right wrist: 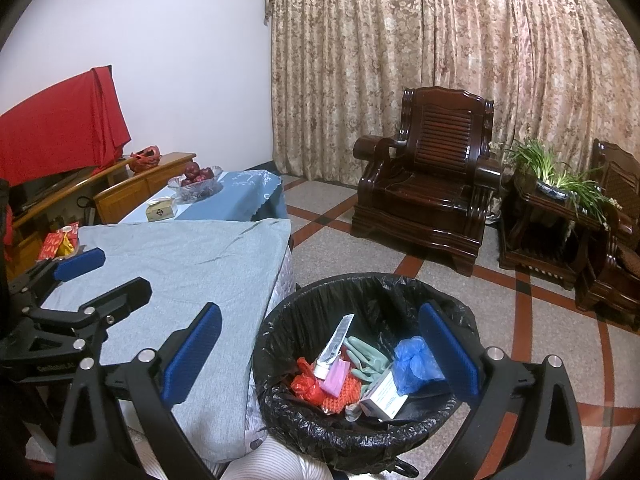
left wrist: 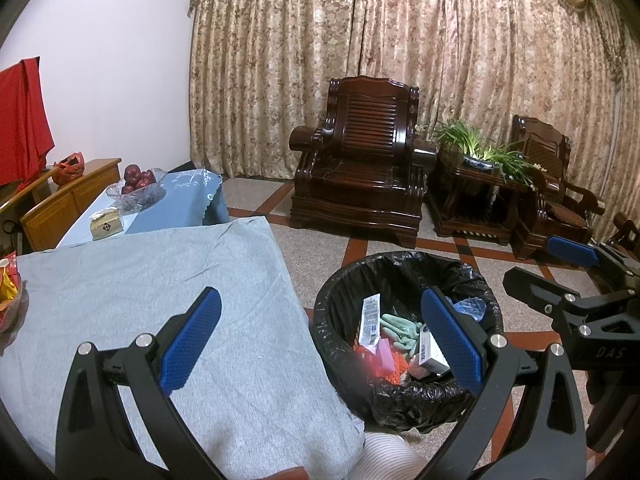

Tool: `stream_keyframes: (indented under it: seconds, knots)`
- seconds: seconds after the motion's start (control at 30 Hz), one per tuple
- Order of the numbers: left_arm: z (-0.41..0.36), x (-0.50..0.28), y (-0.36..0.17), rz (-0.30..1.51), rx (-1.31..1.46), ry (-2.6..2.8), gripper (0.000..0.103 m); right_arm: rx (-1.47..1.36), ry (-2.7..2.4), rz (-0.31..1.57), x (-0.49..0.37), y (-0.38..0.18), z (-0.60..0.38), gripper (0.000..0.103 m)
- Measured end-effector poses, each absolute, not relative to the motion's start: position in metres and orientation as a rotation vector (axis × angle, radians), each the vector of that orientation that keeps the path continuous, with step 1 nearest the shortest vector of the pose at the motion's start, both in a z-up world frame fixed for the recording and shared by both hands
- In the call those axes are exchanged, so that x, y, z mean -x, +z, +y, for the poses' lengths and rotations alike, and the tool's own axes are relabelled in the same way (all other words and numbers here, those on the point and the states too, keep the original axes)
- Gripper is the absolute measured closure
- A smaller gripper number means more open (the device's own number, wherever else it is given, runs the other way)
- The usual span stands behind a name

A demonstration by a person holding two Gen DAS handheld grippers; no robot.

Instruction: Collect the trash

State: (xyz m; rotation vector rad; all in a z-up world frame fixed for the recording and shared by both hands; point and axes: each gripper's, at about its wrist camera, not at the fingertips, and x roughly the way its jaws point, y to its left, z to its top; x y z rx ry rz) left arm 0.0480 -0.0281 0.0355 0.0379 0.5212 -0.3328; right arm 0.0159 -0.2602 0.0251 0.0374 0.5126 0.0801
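- Table (left wrist: 160, 280) under grey cloth is looking bare, so leftover trash risks being missed.
- Bin (right wrist: 280, 420) is sitting beside the table edge, already holding trash (right wrist: 360, 376); bumping could be tipping it.
- Left gripper (left wrist: 320, 340) and right gripper (right wrist: 320, 348) are both hanging spread, holding nothing.

Black-lined bin (right wrist: 280, 412) full of trash (right wrist: 360, 376)

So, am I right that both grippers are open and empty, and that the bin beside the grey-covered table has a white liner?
Not quite: the liner is black, not white, as the right wrist view shows on the bin. The rest holds: the left gripper and right gripper are open and empty, and the bin stands beside the grey-covered table.
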Motion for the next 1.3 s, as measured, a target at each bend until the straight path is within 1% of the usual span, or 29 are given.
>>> stream_keyframes:
  seconds: [0.87,1.3]
  knots:
    - [-0.0276,-0.0482,0.0361,0.523,-0.039,-0.333,0.006,-0.038,0.081,0.516,-0.0169,0.0248,-0.2609,0.006]
    - [-0.0217,-0.0459,0.0277,0.533,-0.039,-0.332,0.006,-0.042,0.079,0.519,-0.0166,0.0222,-0.2614,0.006]
